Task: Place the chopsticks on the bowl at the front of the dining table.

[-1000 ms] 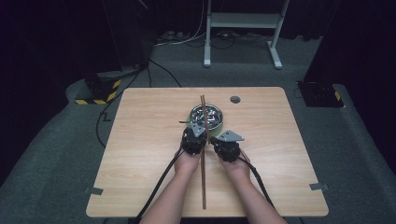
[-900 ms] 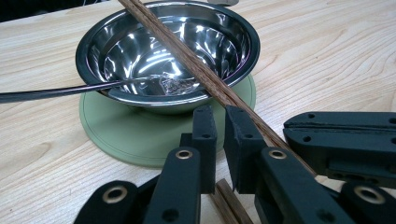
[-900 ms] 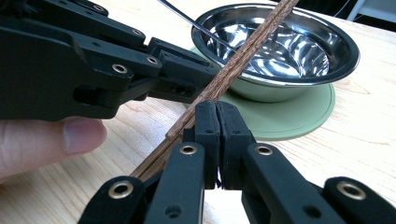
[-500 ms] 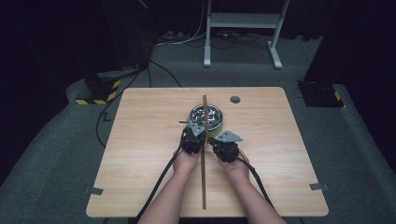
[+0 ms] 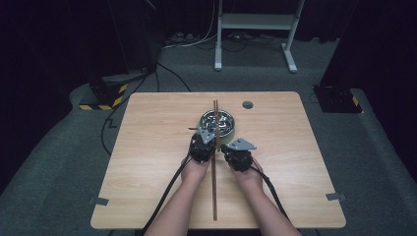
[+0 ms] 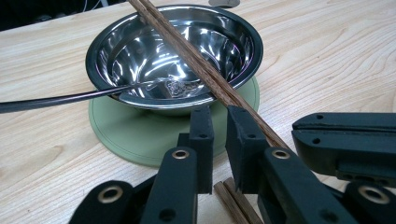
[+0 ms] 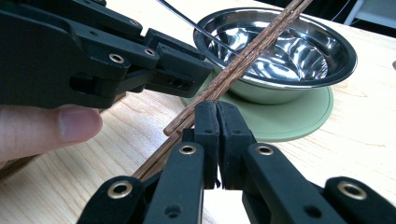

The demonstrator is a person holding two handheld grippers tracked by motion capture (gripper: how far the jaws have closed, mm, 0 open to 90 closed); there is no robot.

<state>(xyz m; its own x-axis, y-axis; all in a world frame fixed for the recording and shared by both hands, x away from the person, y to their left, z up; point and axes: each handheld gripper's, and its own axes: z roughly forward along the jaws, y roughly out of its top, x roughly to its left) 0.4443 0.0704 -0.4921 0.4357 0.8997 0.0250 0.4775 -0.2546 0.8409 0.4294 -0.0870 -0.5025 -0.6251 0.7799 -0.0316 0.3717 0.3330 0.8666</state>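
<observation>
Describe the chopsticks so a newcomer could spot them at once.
Start at the wooden table, then find the steel bowl on its green mat near the middle. The chopsticks are the long dark brown pair running from the near edge up across the bowl's rim, unlike the thin metal utensil inside.

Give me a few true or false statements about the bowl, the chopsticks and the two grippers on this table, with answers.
1. The steel bowl sits on a green mat. True.
2. The chopsticks lie across the bowl's rim. True.
3. The bowl is full of rice. False: it holds just a dark-handled utensil.
4. The right gripper is wide open. False: its jaws are shut.
5. The left gripper grips the bowl. False: it is beside the chopsticks, jaws slightly apart.
</observation>
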